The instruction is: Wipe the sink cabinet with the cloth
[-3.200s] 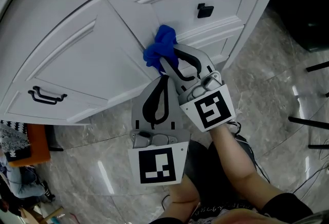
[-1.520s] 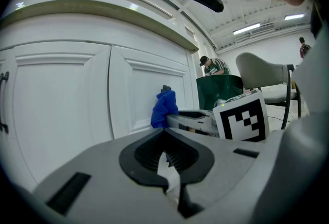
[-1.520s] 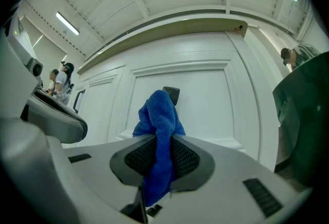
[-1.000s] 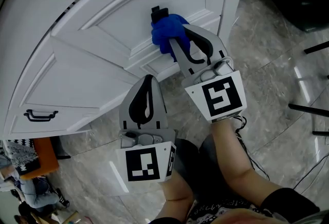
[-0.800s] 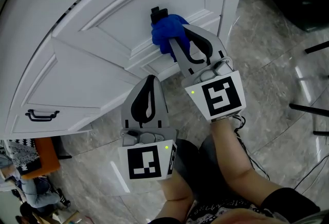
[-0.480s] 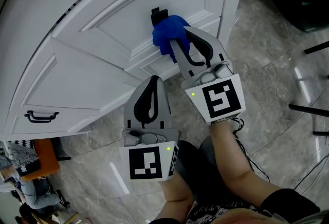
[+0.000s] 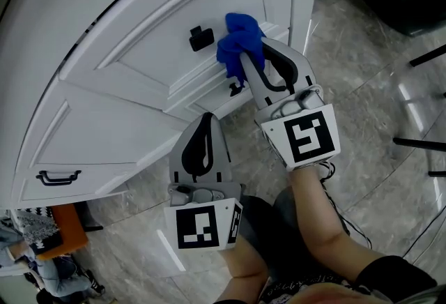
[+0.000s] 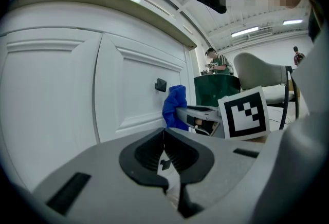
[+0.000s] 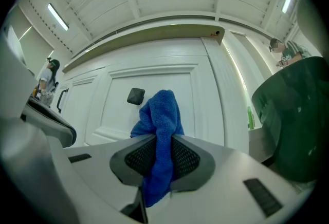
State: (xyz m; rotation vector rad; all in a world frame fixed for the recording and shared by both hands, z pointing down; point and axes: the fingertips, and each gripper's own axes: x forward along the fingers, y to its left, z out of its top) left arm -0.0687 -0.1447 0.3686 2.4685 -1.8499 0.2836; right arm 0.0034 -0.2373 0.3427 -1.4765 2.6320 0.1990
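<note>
The right tool (image 7: 245, 67) is pinching a bright blue, soft microfibre cloth (image 7: 239, 44). In the right gripper view the two dark ribbed pads press on a fold of the cloth (image 9: 162, 115), with a bunched wad standing out past the tips and a loose tail hanging down behind them. That wad lies against the white panelled door of the sink cabinet (image 7: 167, 24), at the right edge of the door's raised panel, just beside the small black square knob (image 7: 201, 38) and to its right. It appears to touch the moulding there, though the contact itself is hidden by the wad.

The left tool (image 7: 205, 120) hangs lower, near the bottom edge of the cabinet and apart from the cloth. Its jaws are pressed together with nothing between them, as the left gripper view (image 8: 164, 133) shows.

The cloth looks light, limp and grippy rather than slippery, so it should give under pressure and follow the panel's ridges. It has no stiffness of its own, and the tool must push it flat. The present hold, across the middle of the bunch, seems right to me because it leaves enough wad ahead of the tips to keep them off the paint. The wad may snag on the knob.
</note>
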